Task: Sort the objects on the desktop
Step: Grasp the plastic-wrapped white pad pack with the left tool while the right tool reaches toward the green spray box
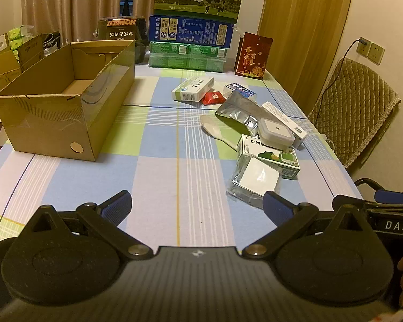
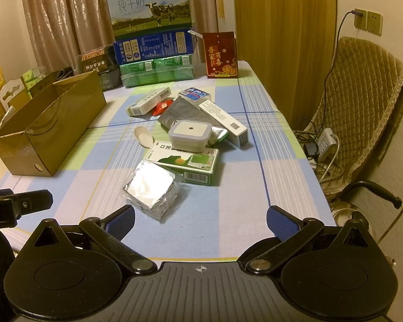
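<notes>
Both tools wide, tilted tableward

Left tool black with blue ribbed pads, silver pivot screws, round housings, right tool alike

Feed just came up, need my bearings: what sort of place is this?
Probably a home dining room: a checked tablecloth on the table, stacked milk cartons before curtains, and a padded chair at the wall.

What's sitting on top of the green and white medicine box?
A grey-rimmed square container rests on the far end of the green and white medicine box, covering part of its printed top. The clear-wrapped white square lies against its near-left edge.
</notes>
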A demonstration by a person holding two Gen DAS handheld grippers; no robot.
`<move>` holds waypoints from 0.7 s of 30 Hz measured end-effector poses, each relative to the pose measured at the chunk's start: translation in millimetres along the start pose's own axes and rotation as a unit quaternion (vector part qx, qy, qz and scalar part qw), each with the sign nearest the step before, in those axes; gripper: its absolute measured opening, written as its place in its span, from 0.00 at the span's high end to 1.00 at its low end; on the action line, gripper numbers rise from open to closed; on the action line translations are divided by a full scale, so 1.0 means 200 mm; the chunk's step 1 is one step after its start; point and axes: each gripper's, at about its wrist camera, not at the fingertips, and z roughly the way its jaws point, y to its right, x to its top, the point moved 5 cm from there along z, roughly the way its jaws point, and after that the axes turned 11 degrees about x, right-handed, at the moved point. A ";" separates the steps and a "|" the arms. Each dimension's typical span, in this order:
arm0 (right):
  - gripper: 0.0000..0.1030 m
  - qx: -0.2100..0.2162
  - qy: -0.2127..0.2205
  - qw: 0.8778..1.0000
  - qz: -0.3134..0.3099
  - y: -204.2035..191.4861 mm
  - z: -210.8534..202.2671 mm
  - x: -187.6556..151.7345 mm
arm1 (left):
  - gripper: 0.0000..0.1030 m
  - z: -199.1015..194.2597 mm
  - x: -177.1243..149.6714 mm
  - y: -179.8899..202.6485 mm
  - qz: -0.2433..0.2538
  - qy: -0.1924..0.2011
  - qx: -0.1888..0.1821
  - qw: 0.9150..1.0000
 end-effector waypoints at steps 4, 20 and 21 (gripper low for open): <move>0.02 0.004 0.003 1.000 0.005 0.01 -0.01 0.00 | 0.01 0.00 0.00 0.00 0.001 -0.001 -0.007 1.000; 0.02 0.000 0.054 0.998 -0.020 0.03 -0.10 0.15 | 0.01 0.12 0.03 0.07 0.068 0.001 -0.035 0.997; 0.02 0.003 0.053 0.998 -0.016 0.04 -0.09 0.16 | 0.01 0.13 0.03 0.08 0.072 0.000 -0.038 0.997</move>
